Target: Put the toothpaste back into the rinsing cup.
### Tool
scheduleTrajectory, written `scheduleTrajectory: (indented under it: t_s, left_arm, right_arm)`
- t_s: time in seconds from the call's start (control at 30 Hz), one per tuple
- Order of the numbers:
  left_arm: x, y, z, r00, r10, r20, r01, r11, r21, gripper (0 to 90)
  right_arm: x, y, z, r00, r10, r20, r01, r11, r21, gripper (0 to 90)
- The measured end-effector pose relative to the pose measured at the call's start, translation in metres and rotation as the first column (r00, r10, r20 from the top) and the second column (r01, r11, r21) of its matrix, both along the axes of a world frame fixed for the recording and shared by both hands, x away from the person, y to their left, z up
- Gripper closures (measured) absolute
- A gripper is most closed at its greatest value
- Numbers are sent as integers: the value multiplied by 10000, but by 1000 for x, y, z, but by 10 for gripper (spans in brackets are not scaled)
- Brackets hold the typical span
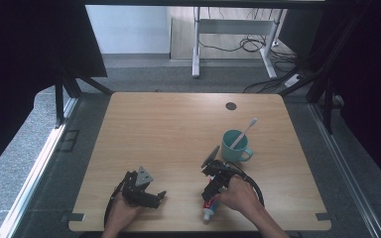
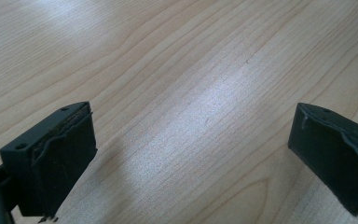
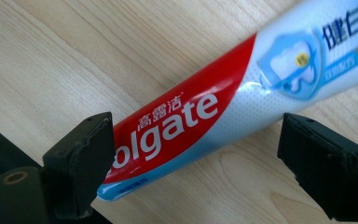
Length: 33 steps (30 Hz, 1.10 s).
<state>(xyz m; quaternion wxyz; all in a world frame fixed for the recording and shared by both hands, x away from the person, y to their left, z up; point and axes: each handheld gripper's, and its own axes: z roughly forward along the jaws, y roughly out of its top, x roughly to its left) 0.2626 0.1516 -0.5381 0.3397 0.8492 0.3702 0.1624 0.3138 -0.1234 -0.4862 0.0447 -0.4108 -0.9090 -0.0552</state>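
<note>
A red, white and blue Colgate toothpaste tube (image 3: 200,107) lies flat on the wooden table (image 1: 178,124) near the front edge, and it appears small under the hand in the high view (image 1: 209,208). My right gripper (image 3: 196,172) (image 1: 211,195) stands open over it. The tube's flat end lies between the two jaws; the left jaw sits right beside it and the right jaw stands clear of it. My left gripper (image 2: 191,158) (image 1: 158,197) rests at the front left, open, with bare wood between its jaws.
A teal mug (image 1: 234,146) with a white toothbrush (image 1: 244,132) leaning in it stands just beyond the right gripper. A dark round hole (image 1: 231,106) marks the table's far side. Black curtains and frame legs flank the table.
</note>
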Motion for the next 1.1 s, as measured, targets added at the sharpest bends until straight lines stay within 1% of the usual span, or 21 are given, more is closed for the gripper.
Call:
scheduleTrajectory:
  t_s: [0.03,0.13,0.23,0.3,0.33,0.37,0.4,0.47,0.5,0.57,0.63,0.73,0.77,0.8,0.83,0.87,0.9,0.93,1.03,1.07,1.1]
  left_arm:
    - [0,0,0,10000,8,-5,-8,10000,-9,9]
    - [0,-1,-1,10000,-26,-19,26,10000,32,9]
    - [0,-2,-1,10000,-14,-28,14,10000,13,10]
    - [0,-2,-1,10000,-14,-28,14,10000,12,9]
    - [0,-2,-1,10000,-15,-23,15,10000,17,10]
    - [0,-1,-1,10000,-20,-28,20,10000,51,10]
    - [0,-1,-1,10000,-4,-20,4,10000,42,9]
    - [0,0,-1,10000,32,-6,-32,10000,-20,10]
    - [0,0,-1,10000,38,-5,-38,10000,-20,10]
    - [0,0,-1,10000,38,-24,-38,10000,-14,10]
    - [0,-1,-1,10000,18,-27,-18,10000,0,10]
    - [0,-1,-1,10000,14,-28,-14,10000,9,10]
    - [0,-1,-1,10000,23,-26,-23,10000,1,10]
    - [0,0,-1,10000,34,-22,-34,10000,-7,10]
    - [0,0,-1,10000,40,-22,-40,10000,-14,10]
    - [1,0,-1,10000,53,-21,-53,10000,-13,10]
    - [1,0,-1,10000,49,-21,-49,10000,-2,10]
    - [1,0,-1,10000,43,-29,-43,10000,-4,10]
    - [1,0,-1,10000,31,-30,-31,10000,26,10]
    - [1,0,-1,10000,31,-32,-31,10000,38,10]
    - [1,0,-1,10000,38,-34,-38,10000,57,10]
  right_arm:
    - [0,-1,-1,10000,-83,-41,83,9999,66,111]
    - [0,0,-1,9999,-86,-54,87,9999,100,111]
    - [-1,4,-2,10000,36,63,-36,10000,7,112]
    - [-1,9,-4,9997,243,67,-242,9995,-212,136]
    - [-2,11,-7,9994,360,10,-359,9988,-323,169]
    - [-3,13,-10,9990,446,-100,-450,9982,-392,221]
    - [-3,14,-13,9985,535,-148,-540,9978,-385,267]
    - [-2,13,-17,9982,577,-129,-581,9979,-295,305]
    - [-2,13,-16,9983,581,-60,-583,9980,-234,322]
    - [-1,10,-16,9975,691,-134,-694,9974,-212,364]
    - [0,8,-14,9968,788,-110,-791,9964,-316,427]
    - [1,4,-11,9942,1067,154,-1057,9928,-567,498]
    - [2,2,-11,9940,1076,201,-1064,9928,-552,508]
    - [3,0,-11,9929,1172,195,-1157,9911,-656,511]
    - [4,0,-11,9937,1112,154,-1101,9923,-558,510]
    - [5,0,-11,9939,1099,106,-1092,9924,-568,505]
    - [6,0,-11,9918,1272,101,-1263,9900,-628,498]
    - [7,2,-11,9904,1371,197,-1357,9889,-605,491]
    - [11,8,-10,9897,1370,414,-1351,9898,-457,470]
    - [14,10,-9,9863,1567,525,-1541,9868,-500,468]
    - [14,13,-8,9868,1534,519,-1505,9871,-552,468]
